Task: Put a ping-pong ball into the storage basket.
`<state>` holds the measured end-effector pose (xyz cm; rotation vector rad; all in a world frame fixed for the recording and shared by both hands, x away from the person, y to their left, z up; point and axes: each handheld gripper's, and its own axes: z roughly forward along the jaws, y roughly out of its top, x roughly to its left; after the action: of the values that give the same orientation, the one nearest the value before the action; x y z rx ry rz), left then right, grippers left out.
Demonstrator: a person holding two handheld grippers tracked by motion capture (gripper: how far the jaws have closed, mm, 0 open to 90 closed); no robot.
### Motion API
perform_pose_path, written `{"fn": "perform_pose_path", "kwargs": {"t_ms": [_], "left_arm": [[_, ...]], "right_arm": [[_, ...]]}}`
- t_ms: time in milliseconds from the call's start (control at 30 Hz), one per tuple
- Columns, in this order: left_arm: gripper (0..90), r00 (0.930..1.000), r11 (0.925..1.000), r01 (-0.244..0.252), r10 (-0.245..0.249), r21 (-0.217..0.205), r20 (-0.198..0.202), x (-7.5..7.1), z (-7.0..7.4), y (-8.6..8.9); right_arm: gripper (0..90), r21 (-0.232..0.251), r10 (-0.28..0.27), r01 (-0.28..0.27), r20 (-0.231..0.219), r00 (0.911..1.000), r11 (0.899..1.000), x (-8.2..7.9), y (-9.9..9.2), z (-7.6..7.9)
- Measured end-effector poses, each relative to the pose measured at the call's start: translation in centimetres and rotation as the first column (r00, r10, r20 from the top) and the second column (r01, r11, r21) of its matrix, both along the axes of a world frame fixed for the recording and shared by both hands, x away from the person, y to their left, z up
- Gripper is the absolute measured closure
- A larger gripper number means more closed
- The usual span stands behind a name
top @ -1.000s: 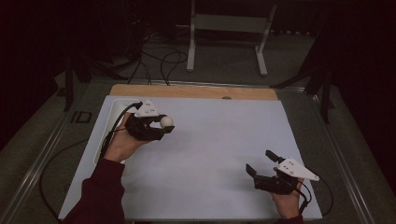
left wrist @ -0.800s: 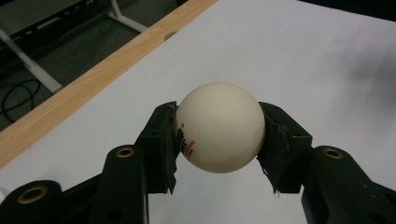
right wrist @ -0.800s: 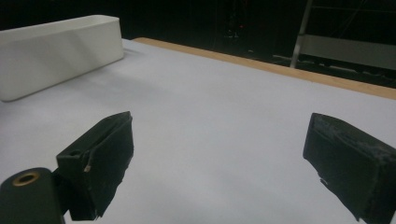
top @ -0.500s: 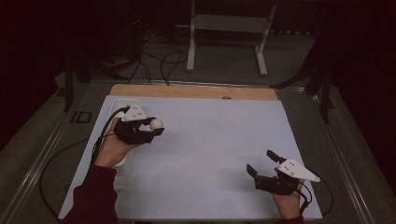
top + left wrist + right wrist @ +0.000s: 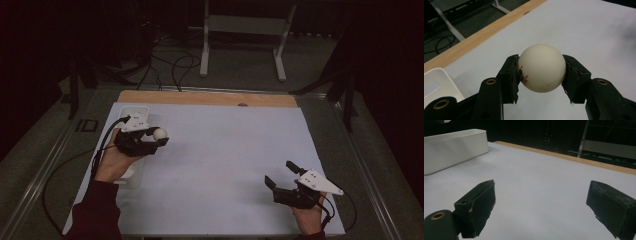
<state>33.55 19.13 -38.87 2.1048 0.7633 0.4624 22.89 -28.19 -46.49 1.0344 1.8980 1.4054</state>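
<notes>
A: Start nearest us. How many grippers?

B: Two, one in each hand. The right gripper (image 5: 282, 173) sits at the near right part of the white sheet (image 5: 225, 150), well apart from the white tray (image 5: 136, 114). Jaws spread wide, nothing between them, just bare sheet (image 5: 536, 190) in its own view.

A: And the other?

B: The left gripper (image 5: 161, 136) is farther in, just beside the tray and partly over its long side. Jaws pinching one ball (image 5: 160, 133), cream-white, with red and dark print low on one side (image 5: 541, 67). Both pads press its flanks, and the ball hangs clear of the sheet, just to the right of the tray.

A: Count of balls?

B: One. One tray too, long and shallow; what lies inside I cannot tell.

A: Beyond the tray?

B: One wooden strip (image 5: 200, 98) along the sheet's far edge, just past the tray's far end. Farther still, one light metal stand (image 5: 245, 30) on the floor, and dark cables (image 5: 170, 65) lying loose beside it.
</notes>
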Motion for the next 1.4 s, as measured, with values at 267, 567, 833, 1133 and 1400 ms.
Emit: {"fn": "perform_pose_path", "kwargs": {"t_ms": [267,567,833,1133,1400], "left_arm": [[51.1,0.9999,0.9999,-0.011,0.011,0.004,0.006,0.0,0.2,0.5],[51.1,0.9994,0.9994,-0.032,0.032,0.015,0.008,-0.1,0.1,1.3],[51.1,0.9984,0.9984,-0.056,0.056,0.010,0.009,0.0,-0.1,2.0],[51.1,0.9972,0.9972,-0.074,0.074,0.012,0.008,-0.1,-0.2,2.8],[51.1,0.9946,0.9946,-0.104,0.104,0.008,0.004,-0.1,-0.5,3.8]], "right_arm": [[7.8,-0.002,-0.003,0.003,0.002,1.0000,1.000,0.0,-0.1,0.0],[7.8,-0.002,-0.004,0.004,0.001,1.0000,1.000,0.0,0.0,0.0],[7.8,-0.002,-0.004,0.004,0.004,1.0000,1.000,0.0,-0.1,0.0],[7.8,-0.001,-0.010,0.010,0.004,0.9999,1.000,0.1,-0.2,0.0],[7.8,-0.005,-0.004,0.004,0.003,1.0000,1.000,0.1,-0.1,0.0]]}}
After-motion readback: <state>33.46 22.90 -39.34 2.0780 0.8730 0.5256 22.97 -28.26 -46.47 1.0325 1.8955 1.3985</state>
